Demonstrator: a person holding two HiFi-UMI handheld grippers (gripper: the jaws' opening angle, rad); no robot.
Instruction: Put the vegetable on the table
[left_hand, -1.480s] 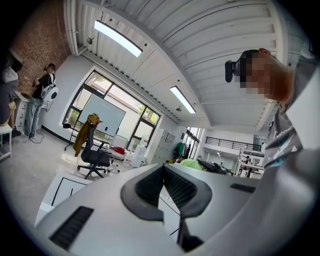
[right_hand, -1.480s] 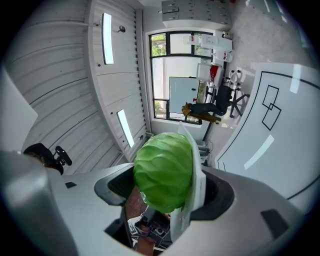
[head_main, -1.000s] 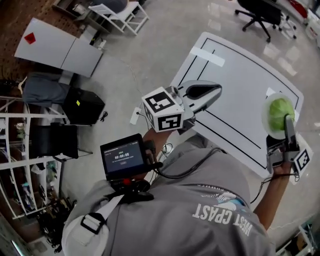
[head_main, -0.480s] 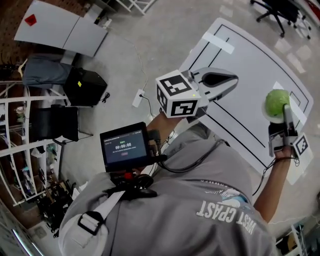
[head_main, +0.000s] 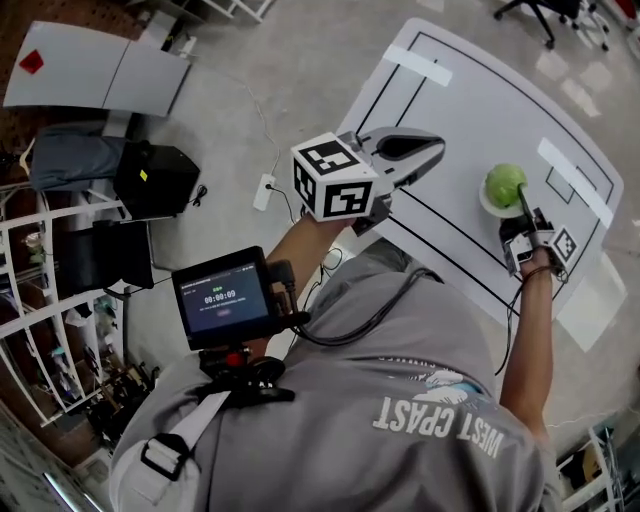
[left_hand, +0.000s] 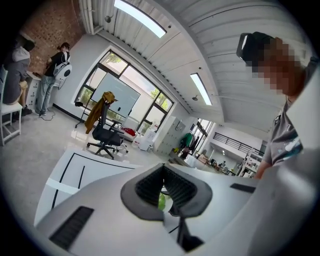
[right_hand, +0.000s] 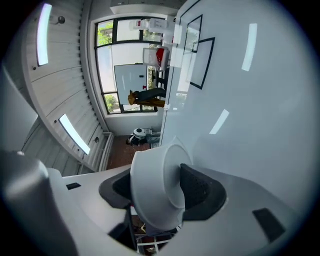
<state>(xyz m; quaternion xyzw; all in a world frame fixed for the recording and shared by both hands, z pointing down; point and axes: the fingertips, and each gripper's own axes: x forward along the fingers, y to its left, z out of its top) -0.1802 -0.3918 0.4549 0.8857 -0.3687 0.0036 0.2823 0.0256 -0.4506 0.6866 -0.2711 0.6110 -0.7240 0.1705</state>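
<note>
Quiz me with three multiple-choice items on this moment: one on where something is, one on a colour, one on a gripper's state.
1. Where is the cabbage?
A on the floor; B in the white bowl; C on a shelf.
2. What colour are the lines on the table?
A red; B green; C black.
3. The right gripper is:
A shut on the bowl; B open and empty; C shut on nothing.

Answers:
1 B: the head view shows the green head sitting in the bowl.
2 C: black lines cross the white top.
3 A: its jaws have just been closing further, and the bowl's wall is clamped between the pads.
</note>
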